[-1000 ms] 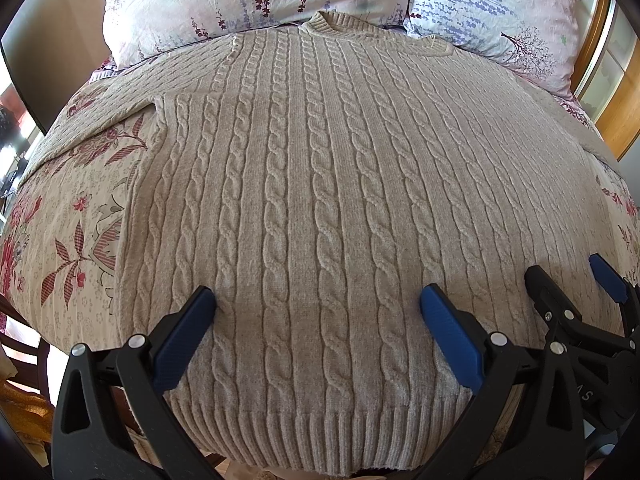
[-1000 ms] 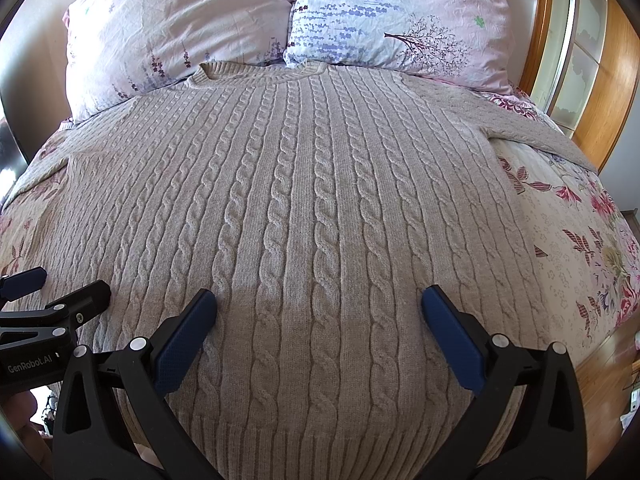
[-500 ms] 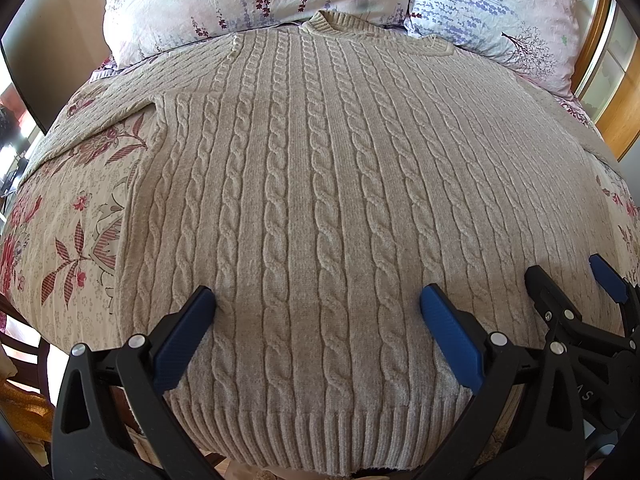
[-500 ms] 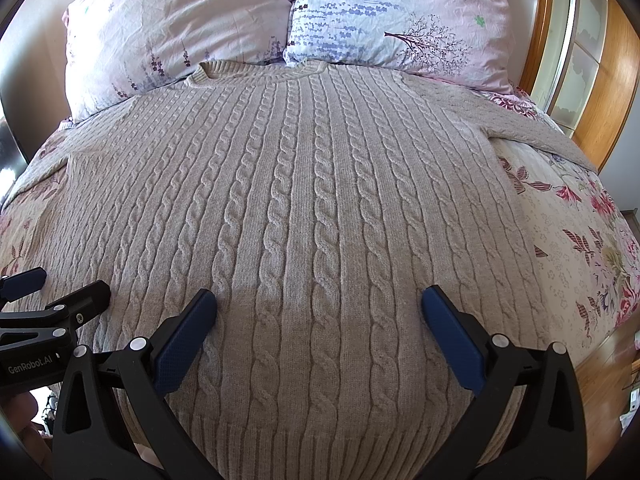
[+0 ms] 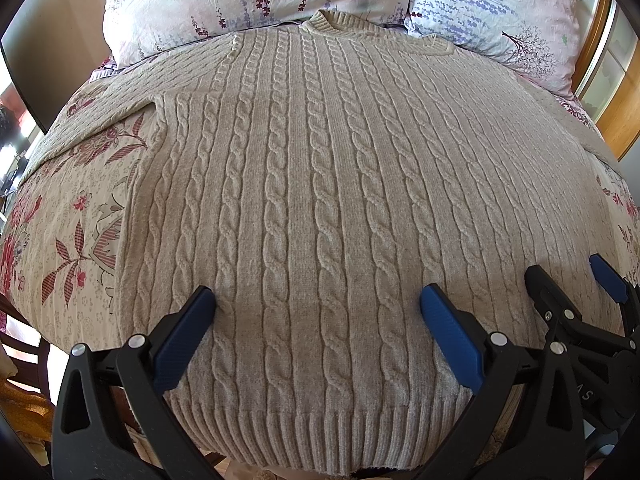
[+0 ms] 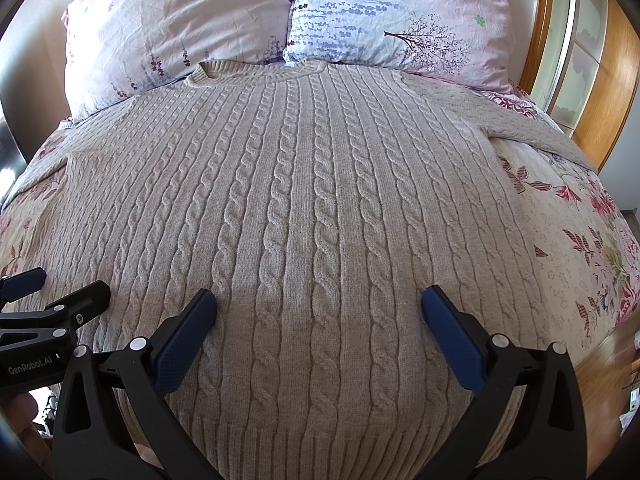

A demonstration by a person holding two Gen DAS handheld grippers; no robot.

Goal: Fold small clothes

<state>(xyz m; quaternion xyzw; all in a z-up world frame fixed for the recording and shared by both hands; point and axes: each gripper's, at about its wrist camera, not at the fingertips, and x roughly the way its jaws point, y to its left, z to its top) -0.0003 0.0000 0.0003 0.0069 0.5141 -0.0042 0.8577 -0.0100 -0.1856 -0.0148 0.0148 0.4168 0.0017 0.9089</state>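
The sweater [image 5: 320, 200] lies flat on the bed [image 5: 80, 208], its collar toward two pillows [image 6: 400, 20] behind it, sleeves spread to either side.

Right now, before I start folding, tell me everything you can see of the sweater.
The sweater is a beige cable-knit pullover with a ribbed hem and ribbed collar. It lies flat, spread face up on the floral bedspread, collar against the two pillows, hem nearest the cameras, sleeves spread out to both sides. It is unfolded and fairly smooth. Both hand-held grippers, left and right, are open above its lower part; contact is unclear.
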